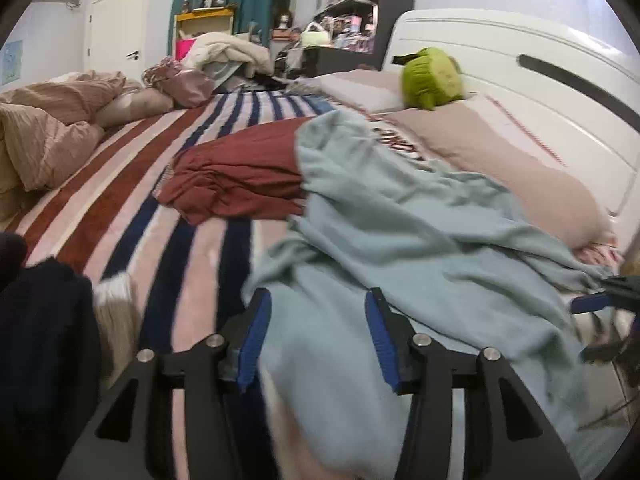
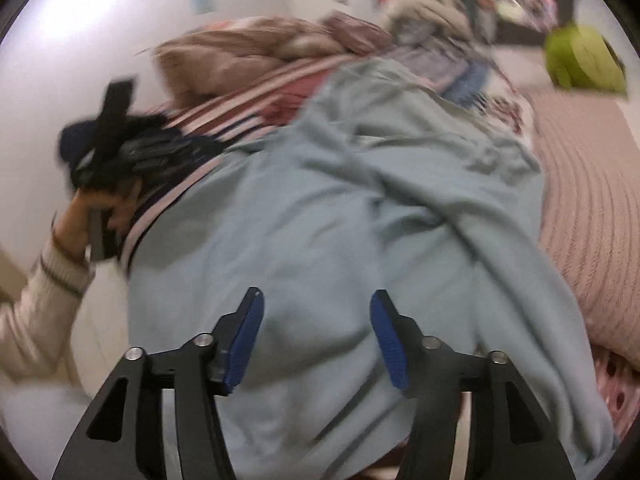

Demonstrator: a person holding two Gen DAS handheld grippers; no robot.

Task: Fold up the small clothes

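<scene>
A light blue garment [image 1: 400, 220] lies crumpled on the striped blanket [image 1: 132, 208], its near part hanging toward the bed's edge. My left gripper [image 1: 319, 296] hovers over its near left part. The jaws stand apart with blue pads showing, and cloth lies below them, not pinched. The right wrist view is blurred. In it, my right gripper [image 2: 317, 294] stands open above the same blue garment [image 2: 340, 200]. At the left of that view a hand [image 2: 80, 216] holds the left gripper [image 2: 108, 140]. A dark red garment [image 1: 240, 176] lies folded behind the blue one.
A pink pillow [image 1: 520, 168] and a green plush toy [image 1: 434, 76] sit by the white headboard [image 1: 540, 64] on the right. Beige bedding [image 1: 52, 128] is heaped at far left. A dark navy cloth [image 1: 40, 340] lies at the near left. Shelves and clutter stand behind the bed.
</scene>
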